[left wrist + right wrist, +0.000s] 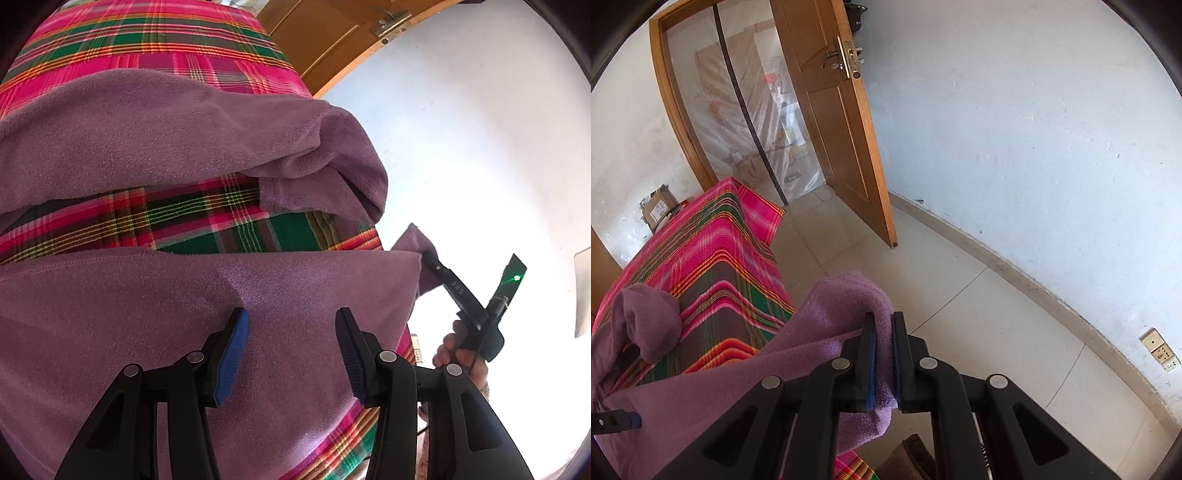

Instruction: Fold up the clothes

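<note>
Soft mauve fleece garment (184, 295) is draped over the bed with the pink-green plaid cover (147, 37), near panel lying flat, far part bunched into a rounded lump (314, 155) with a strip of plaid showing between. Right gripper (884, 354) has narrow jaws clamped on a corner of the fleece, held off the right edge of the bed over the tiled floor (960, 295). Left gripper (291, 354) jaws stand wide, hovering over the near flat panel, nothing between the pads (232, 354). Handling, my read: light, limp, thick pile, grippy not slippery, not fragile; it'll sag and drag on the plaid rather than slide. Best hold is a hemmed edge or corner, thin enough to pinch; the mid-panel would just bunch up.
</note>
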`<state>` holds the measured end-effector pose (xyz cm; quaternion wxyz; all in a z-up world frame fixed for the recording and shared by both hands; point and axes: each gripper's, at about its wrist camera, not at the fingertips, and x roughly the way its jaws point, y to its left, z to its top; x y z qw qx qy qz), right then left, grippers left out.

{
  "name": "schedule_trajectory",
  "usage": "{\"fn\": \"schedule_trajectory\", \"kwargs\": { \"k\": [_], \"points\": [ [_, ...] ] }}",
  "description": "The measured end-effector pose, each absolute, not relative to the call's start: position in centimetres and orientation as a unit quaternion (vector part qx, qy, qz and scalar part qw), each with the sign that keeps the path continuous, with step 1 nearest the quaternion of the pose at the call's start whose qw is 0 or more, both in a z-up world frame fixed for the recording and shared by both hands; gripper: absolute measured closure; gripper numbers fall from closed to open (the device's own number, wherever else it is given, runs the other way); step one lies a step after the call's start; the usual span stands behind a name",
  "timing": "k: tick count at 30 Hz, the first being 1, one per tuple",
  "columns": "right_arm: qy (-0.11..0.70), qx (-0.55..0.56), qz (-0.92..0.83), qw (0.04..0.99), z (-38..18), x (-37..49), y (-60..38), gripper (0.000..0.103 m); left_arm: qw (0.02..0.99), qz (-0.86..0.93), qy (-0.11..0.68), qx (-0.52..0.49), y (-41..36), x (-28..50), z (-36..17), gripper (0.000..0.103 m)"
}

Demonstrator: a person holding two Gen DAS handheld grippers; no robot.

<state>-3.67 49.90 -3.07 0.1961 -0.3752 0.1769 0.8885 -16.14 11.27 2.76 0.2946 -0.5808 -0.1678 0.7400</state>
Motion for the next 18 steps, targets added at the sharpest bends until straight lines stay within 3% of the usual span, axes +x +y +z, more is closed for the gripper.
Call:
{"fn": "schedule_trajectory", "kwargs": {
  "k": [8,18],
  "points": [
    [0.177,-0.417,0.871,0.189,-5.2,-4.2,50.0,0.095,0.304,0.733,-0.162,-0.587,10.5,-14.4,3.8,0.052],
    [0.185,-0.337,0.904,0.189,-1.9,-2.6,50.2,0.095,0.328,0.725,-0.137,-0.590,12.9,-12.2,3.1,0.052]
  ]
}}
